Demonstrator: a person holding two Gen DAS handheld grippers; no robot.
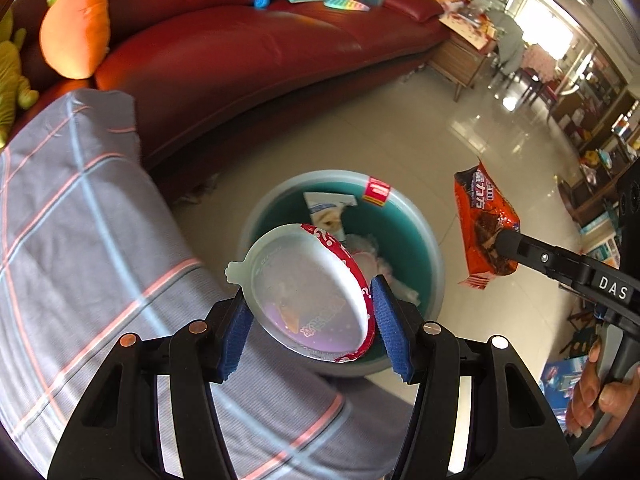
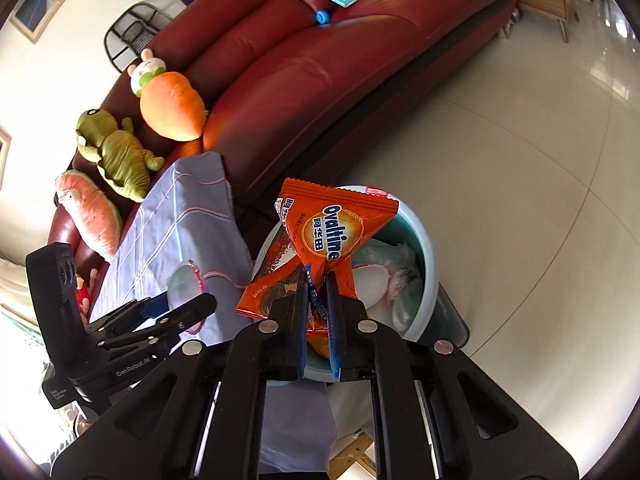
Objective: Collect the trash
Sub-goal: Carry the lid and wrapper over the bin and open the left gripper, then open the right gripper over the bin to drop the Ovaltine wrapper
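My left gripper [image 1: 310,316] is shut on a round white plastic lid with a red rim [image 1: 308,292], held tilted above the edge of the teal trash bin [image 1: 434,276]. The lid also shows in the right wrist view [image 2: 182,284]. My right gripper [image 2: 318,284] is shut on an orange Ovaltine packet [image 2: 332,232], held over the bin [image 2: 426,248]. The packet hangs to the right of the bin in the left wrist view [image 1: 486,224]. The bin holds wrappers and crumpled white paper [image 1: 368,248].
A table with a grey plaid cloth [image 1: 80,248] stands left of the bin. A red leather sofa [image 1: 248,52] curves behind, with plush toys [image 2: 172,104] and books on it. Shiny tiled floor [image 2: 500,160] lies to the right. Cabinets stand far right.
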